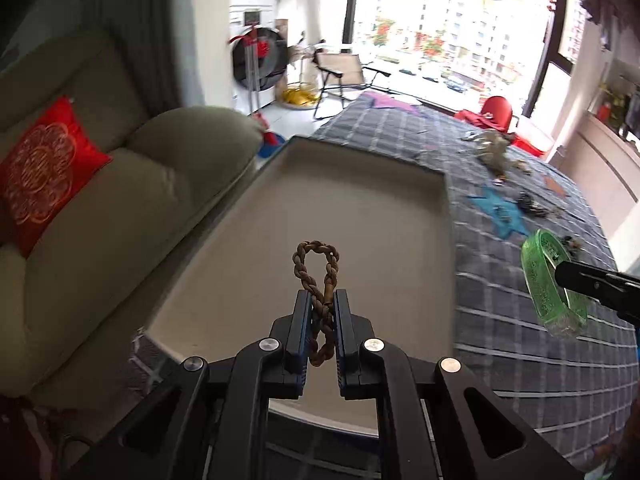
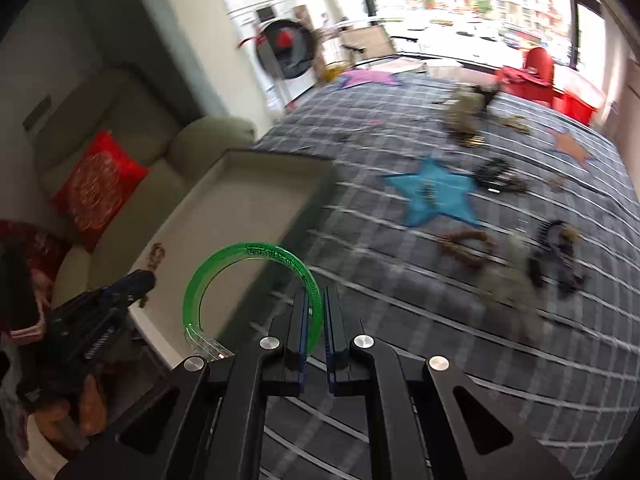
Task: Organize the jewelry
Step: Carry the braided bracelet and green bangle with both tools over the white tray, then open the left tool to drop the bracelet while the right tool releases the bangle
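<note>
Left gripper [image 1: 323,304] clamps braided brown cord bracelet [image 1: 318,276], loop pointing fwd over shallow beige tray [image 1: 445,216]. Right gripper [image 2: 316,304] pinches clear green plastic bangle [image 2: 248,292], ring upright beside tray.

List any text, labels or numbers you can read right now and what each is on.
None can be read.
Green bangle: raised lettering along its rim, too blurred to read.
Left gripper: pale marking on its side, too small to read.
Red cushion: gold round pattern only, no words.
Braided bracelet, tray: no text.
</note>
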{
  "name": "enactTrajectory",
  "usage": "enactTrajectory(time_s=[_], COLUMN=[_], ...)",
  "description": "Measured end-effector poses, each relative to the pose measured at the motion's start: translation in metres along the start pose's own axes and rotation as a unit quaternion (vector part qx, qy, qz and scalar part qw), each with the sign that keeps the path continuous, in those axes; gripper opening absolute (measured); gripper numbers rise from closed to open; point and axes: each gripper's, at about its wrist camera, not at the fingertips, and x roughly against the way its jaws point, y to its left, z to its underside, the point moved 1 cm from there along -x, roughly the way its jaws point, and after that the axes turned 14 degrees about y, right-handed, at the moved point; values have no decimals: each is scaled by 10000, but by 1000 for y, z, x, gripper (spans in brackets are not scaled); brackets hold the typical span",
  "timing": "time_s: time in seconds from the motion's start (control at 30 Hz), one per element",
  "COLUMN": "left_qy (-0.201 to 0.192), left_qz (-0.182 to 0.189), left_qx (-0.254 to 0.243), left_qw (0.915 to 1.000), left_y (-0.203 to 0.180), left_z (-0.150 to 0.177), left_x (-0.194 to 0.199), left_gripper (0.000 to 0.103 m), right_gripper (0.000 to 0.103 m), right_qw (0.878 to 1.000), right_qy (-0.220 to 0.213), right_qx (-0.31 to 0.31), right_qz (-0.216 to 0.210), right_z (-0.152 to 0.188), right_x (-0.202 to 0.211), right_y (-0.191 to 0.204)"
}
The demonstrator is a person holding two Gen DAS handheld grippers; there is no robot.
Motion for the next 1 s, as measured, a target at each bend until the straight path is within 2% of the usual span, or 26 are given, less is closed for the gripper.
enactTrajectory(time_s=[0.2,0.4,0.77,1.0], left_qy=[244,393,538,580], left_qz=[-109,-141,-248,-402], left_qx=[174,348,378,319], left_qw=[9995,9985,9975,9970], left_y=[22,33,35,32], left_z=[-3,-7,-4,-7], left_x=[-24,-41,-56,-57], left_gripper=[13,13,14,14], right_gripper=[8,8,8,8], right_qw=[9979,9930,9875,9867], right_qy=[312,693,1148,1118], right_qx=[561,930,999,1074], right_qz=[71,227,421,484], right_z=[-29,-47,-59,-61], right_x=[-38,-76,-127,-129], right_y=[51,82,86,88])
